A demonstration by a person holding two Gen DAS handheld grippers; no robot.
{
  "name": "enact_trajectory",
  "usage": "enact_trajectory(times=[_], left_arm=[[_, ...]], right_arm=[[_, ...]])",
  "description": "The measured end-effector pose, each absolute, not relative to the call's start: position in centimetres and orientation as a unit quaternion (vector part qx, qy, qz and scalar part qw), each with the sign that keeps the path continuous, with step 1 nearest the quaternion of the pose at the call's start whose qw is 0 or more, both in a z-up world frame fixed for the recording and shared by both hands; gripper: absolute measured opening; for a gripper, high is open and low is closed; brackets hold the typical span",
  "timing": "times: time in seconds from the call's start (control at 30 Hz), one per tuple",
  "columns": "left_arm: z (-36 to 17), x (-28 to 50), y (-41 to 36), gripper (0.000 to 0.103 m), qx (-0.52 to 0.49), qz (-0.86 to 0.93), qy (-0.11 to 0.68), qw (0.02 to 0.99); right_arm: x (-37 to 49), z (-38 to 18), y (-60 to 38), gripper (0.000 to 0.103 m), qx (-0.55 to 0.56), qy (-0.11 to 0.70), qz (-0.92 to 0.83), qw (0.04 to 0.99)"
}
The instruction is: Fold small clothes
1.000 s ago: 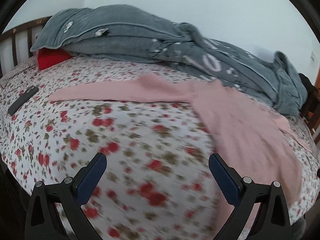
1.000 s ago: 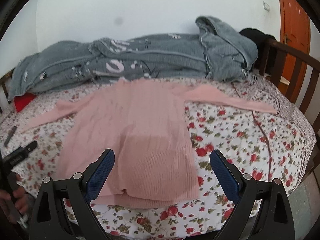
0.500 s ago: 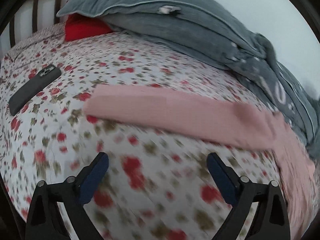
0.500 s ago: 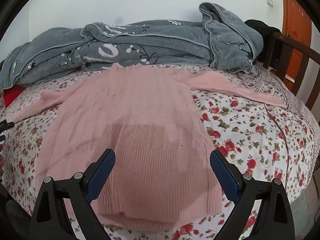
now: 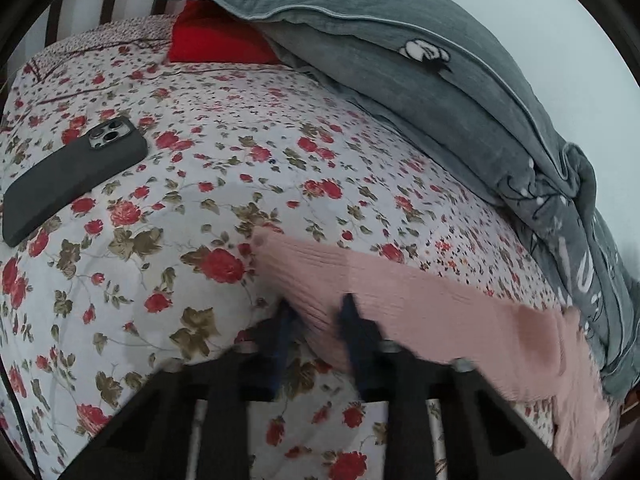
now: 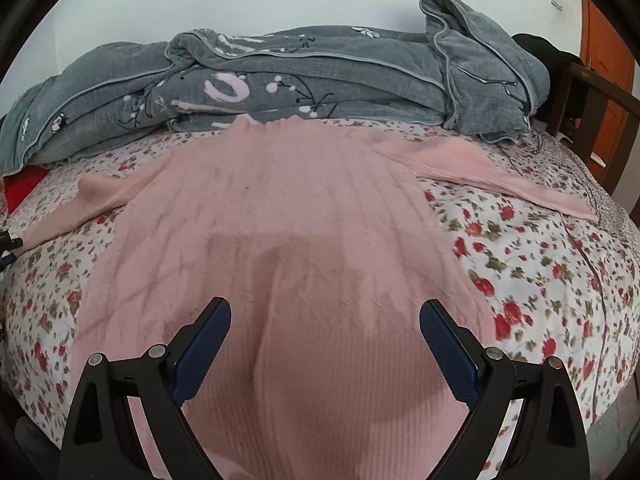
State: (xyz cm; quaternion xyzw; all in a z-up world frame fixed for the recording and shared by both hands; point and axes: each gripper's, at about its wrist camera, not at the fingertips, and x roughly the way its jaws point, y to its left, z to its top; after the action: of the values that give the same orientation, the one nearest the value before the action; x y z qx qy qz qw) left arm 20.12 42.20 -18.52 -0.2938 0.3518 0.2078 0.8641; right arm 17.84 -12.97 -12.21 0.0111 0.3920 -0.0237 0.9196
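Note:
A pink knit sweater [image 6: 288, 208] lies flat on the floral bedsheet [image 6: 540, 264], both sleeves spread out to the sides. In the left wrist view one sleeve [image 5: 420, 292] runs across the bed and ends in a cuff near the middle. My left gripper [image 5: 316, 316] is closing on that sleeve just behind the cuff, and the fabric is pinched and bunched between its blue pads. My right gripper [image 6: 324, 320] hovers open over the sweater's lower body, its fingers wide apart and holding nothing.
A dark phone [image 5: 72, 176] lies on the sheet to the left of the cuff. A rumpled grey blanket [image 6: 280, 76] fills the far side of the bed, over a red pillow [image 5: 216, 40]. A wooden bed frame [image 6: 600, 104] and an orange door [image 6: 608, 40] stand at the right.
My left gripper swept left along the sleeve to its cuff end and went from wide open to closed on the fabric. The right gripper moved forward and lower over the sweater, still open.

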Motion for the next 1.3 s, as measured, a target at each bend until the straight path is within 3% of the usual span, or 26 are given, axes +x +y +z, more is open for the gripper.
enact_trajectory(times=[0.17, 0.33, 0.5, 0.7, 0.97, 1.13, 1.3], left_arm=[[-16.1, 20.4, 40.3, 0.011, -0.248, 0.227, 0.348, 0.875], [-10.1, 20.9, 36.0, 0.011, -0.194, 0.231, 0.313, 0.900], [-4.5, 23.3, 28.2, 0.011, -0.138, 0.205, 0.294, 0.923], [-1.7, 28.3, 17.1, 0.011, -0.095, 0.160, 0.287, 0.940], [-4.6, 36.9, -0.6, 0.011, -0.046, 0.064, 0.328, 0.942], [-9.6, 39.7, -11.4, 0.011, 0.000, -0.007, 0.368, 0.930], [-15.3, 39.6, -16.7, 0.011, 0.033, -0.052, 0.383, 0.922]], right_arm=[[18.0, -12.0, -14.2, 0.095, 0.025, 0.386, -0.019, 0.922], [18.3, -11.5, -16.8, 0.095, 0.034, 0.373, -0.014, 0.927], [19.9, -10.7, -20.8, 0.095, 0.043, 0.354, -0.009, 0.934], [22.5, -9.9, -26.7, 0.095, 0.093, 0.334, 0.005, 0.938], [22.5, -11.4, -32.7, 0.095, 0.112, 0.308, 0.007, 0.945], [22.1, -12.0, -35.8, 0.095, 0.123, 0.303, -0.017, 0.945], [21.8, -12.7, -38.8, 0.095, 0.163, 0.303, -0.033, 0.938]])
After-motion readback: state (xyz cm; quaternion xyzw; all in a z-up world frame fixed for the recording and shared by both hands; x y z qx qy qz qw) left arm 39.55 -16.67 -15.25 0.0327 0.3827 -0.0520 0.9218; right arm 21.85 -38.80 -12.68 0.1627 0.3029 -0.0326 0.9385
